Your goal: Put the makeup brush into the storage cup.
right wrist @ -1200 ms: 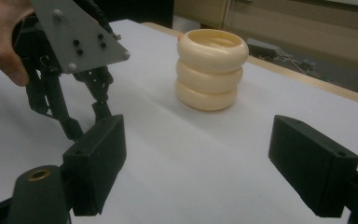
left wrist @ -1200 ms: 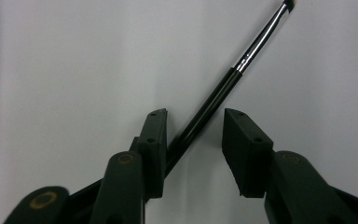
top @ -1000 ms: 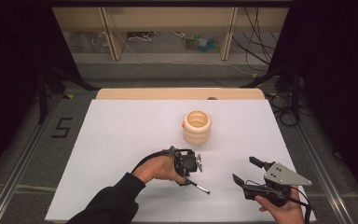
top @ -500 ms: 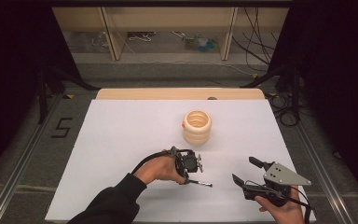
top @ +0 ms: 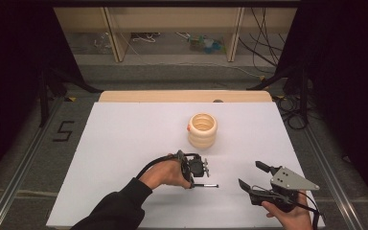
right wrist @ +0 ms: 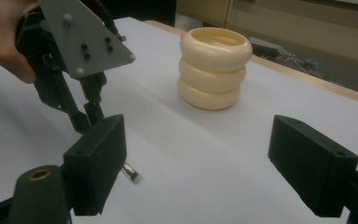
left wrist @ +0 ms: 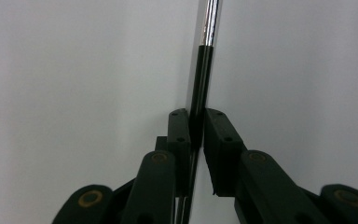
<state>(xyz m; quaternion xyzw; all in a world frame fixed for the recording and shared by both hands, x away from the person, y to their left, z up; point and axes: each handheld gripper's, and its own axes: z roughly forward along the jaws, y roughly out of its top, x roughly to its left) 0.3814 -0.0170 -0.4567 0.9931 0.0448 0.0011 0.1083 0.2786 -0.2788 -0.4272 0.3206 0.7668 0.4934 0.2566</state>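
A thin black pen with a silver tip (top: 206, 185) lies flat across the white table, pointing right. My left gripper (top: 192, 182) is shut on its black end; in the left gripper view the jaws pinch the pen (left wrist: 200, 84) and my left gripper (left wrist: 196, 128) points down at the table. A cream ribbed holder (top: 202, 129) of three stacked rings stands upright and open-topped behind the gripper. My right gripper (top: 252, 174) hovers open at the front right, holding nothing. In the right gripper view the holder (right wrist: 214, 67) stands beyond the wide-open right gripper (right wrist: 200, 158).
The white table (top: 124, 143) has a wooden strip (top: 182, 96) along its far edge. Shelves and cables (top: 201, 43) lie beyond it. In the right gripper view the left gripper's grey plate (right wrist: 81, 37) and the pen's silver tip (right wrist: 131, 172) show at the left.
The pen has swung from pointing diagonally toward the front right to lying level, pointing right. The left gripper shifted slightly with it. The right gripper has stayed put.
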